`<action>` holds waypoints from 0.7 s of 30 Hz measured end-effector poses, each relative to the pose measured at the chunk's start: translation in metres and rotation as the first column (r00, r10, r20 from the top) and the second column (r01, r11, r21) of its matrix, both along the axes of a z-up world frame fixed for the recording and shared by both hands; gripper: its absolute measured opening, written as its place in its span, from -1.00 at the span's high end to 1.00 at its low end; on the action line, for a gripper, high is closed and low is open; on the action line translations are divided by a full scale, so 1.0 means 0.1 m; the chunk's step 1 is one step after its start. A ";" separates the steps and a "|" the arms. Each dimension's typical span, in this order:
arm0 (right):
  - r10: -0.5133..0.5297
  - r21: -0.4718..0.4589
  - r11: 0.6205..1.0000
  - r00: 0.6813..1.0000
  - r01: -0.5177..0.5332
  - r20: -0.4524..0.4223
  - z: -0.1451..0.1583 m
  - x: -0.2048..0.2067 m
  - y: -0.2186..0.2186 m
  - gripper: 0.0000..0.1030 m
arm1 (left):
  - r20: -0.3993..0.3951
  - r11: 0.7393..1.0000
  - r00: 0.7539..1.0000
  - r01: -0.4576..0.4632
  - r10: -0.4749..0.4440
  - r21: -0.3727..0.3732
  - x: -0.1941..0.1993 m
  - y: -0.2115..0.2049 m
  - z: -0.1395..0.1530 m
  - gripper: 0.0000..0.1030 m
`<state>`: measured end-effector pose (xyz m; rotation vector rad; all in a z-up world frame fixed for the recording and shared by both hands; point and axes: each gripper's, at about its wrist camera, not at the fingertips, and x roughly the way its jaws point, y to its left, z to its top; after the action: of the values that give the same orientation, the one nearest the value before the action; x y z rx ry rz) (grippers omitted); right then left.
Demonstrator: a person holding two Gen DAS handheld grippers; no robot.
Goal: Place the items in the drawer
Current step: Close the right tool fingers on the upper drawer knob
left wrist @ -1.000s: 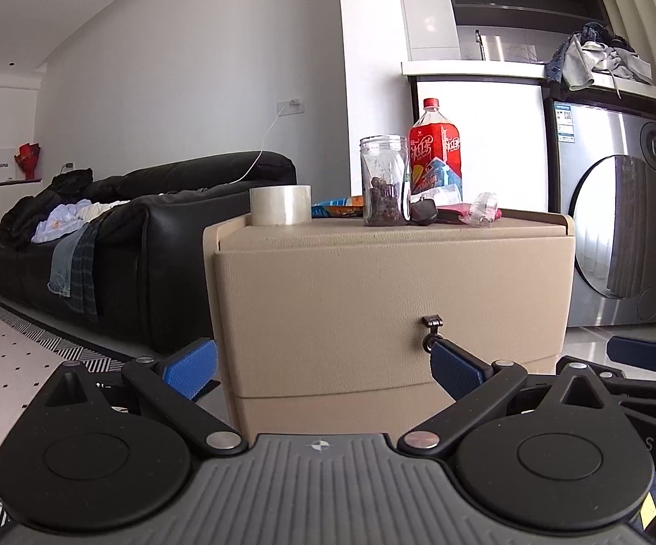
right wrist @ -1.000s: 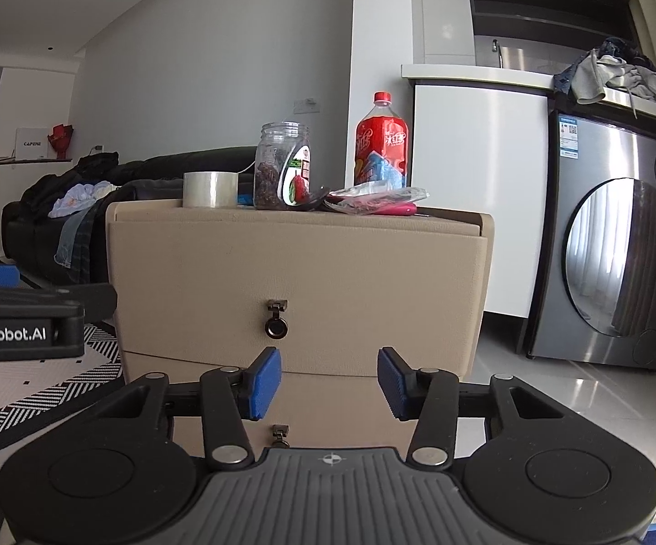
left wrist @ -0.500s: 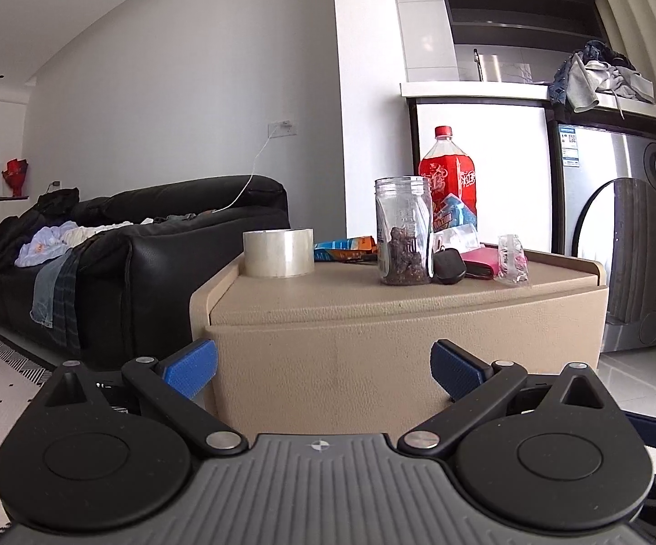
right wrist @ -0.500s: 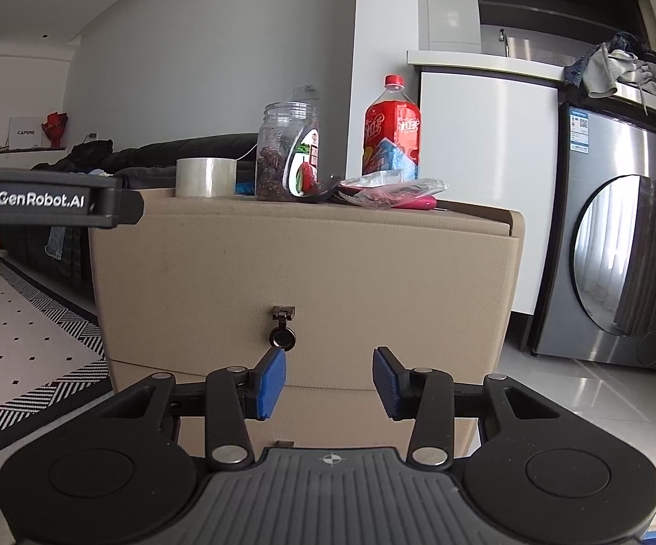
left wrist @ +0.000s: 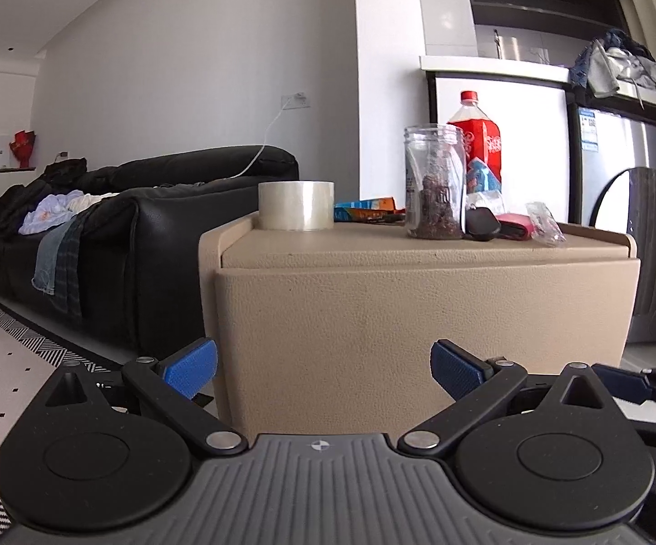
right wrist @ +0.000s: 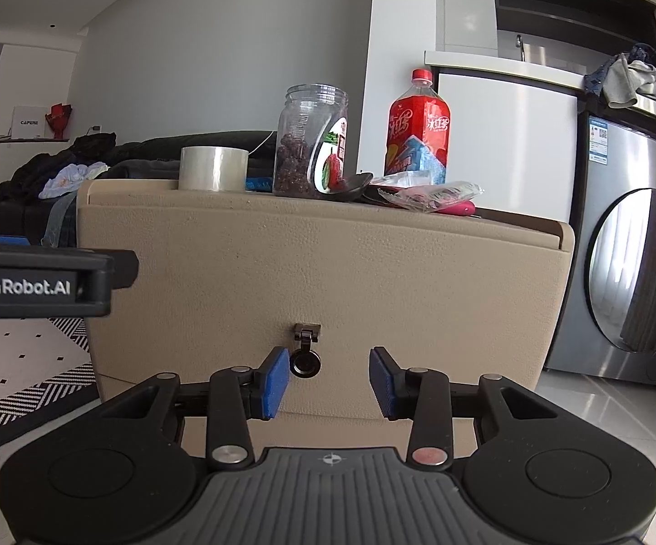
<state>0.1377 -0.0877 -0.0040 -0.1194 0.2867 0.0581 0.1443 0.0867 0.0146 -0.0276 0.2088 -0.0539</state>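
A beige drawer cabinet (left wrist: 418, 309) (right wrist: 318, 268) stands on the floor, its drawers closed. On its top sit a roll of clear tape (left wrist: 296, 205) (right wrist: 213, 168), a glass jar (left wrist: 434, 188) (right wrist: 312, 141) with dark contents, a red bottle (left wrist: 475, 145) (right wrist: 420, 129), a black car key (left wrist: 482, 223), a pink item (left wrist: 516, 228) and a crinkled clear packet (left wrist: 545, 223) (right wrist: 432, 193). My left gripper (left wrist: 323, 370) is open in front of the cabinet face, empty. My right gripper (right wrist: 329, 381) is open, its left pad just beside the drawer's black ring pull (right wrist: 306, 359).
A black sofa (left wrist: 146, 209) with clothes on it stands left of the cabinet. A washing machine (right wrist: 632, 281) stands to the right, with clothes piled on the counter above. A patterned rug (left wrist: 5, 354) covers the floor at left. The left gripper's body (right wrist: 41, 281) shows in the right wrist view.
My left gripper has risen, so the cabinet top is now seen closer and from higher. My right gripper has moved closer to the drawer pull, which now sits by its left pad.
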 end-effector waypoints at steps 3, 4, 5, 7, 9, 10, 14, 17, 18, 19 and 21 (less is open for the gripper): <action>-0.010 0.006 1.000 1.000 0.010 0.002 -0.04 0.07 0.01 0.19 | -0.010 1.000 1.000 0.001 -0.001 -0.020 0.01 0.04 -0.01 -1.00; -0.012 0.006 1.000 1.000 0.012 -0.001 -0.05 0.10 0.02 0.19 | -0.014 1.000 1.000 0.001 -0.001 -0.022 0.02 0.05 -0.02 -1.00; -0.012 0.003 1.000 1.000 0.012 -0.007 -0.07 0.14 0.03 0.20 | -0.016 1.000 1.000 0.001 -0.001 -0.024 0.02 0.06 -0.03 -1.00; -0.011 -0.001 1.000 1.000 0.011 -0.016 -0.10 0.19 0.06 0.21 | -0.019 1.000 1.000 0.004 -0.005 -0.029 0.02 0.07 -0.05 -1.00; -0.010 -0.009 1.000 1.000 0.010 -0.015 -0.13 0.24 0.10 0.23 | -0.020 0.999 1.000 0.006 -0.007 -0.041 0.02 0.10 -0.06 -1.00; -0.011 -0.016 1.000 1.000 0.011 -0.013 -0.14 0.26 0.12 0.23 | -0.021 0.999 1.000 0.006 -0.007 -0.045 0.02 0.11 -0.06 -1.00; -0.007 -0.024 1.000 1.000 0.007 -0.001 -0.17 0.34 0.19 0.25 | -0.033 0.998 0.999 0.003 -0.005 -0.058 0.03 0.17 -0.11 -1.00; -0.008 -0.038 0.999 1.000 0.008 0.002 -0.18 0.41 0.25 0.26 | -0.049 0.998 0.999 -0.006 0.003 -0.064 0.04 0.22 -0.16 -1.00; -0.009 -0.043 0.999 1.000 0.009 0.004 -0.19 0.42 0.26 0.28 | -0.051 0.998 0.999 -0.010 0.007 -0.065 0.04 0.24 -0.17 -1.00; -0.010 -0.049 0.999 1.000 0.011 0.006 -0.19 0.43 0.27 0.31 | -0.050 0.998 0.999 -0.015 0.011 -0.067 0.04 0.25 -0.18 -1.00; -0.014 -0.048 0.999 1.000 0.014 0.015 -0.19 0.45 0.28 0.34 | -0.046 0.997 0.999 -0.021 0.018 -0.068 0.02 0.28 -0.18 -1.00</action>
<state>0.1829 -0.0594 -0.0231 -0.1659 0.2746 0.0363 0.1464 0.1145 -0.0036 -0.0996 0.2518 -0.0413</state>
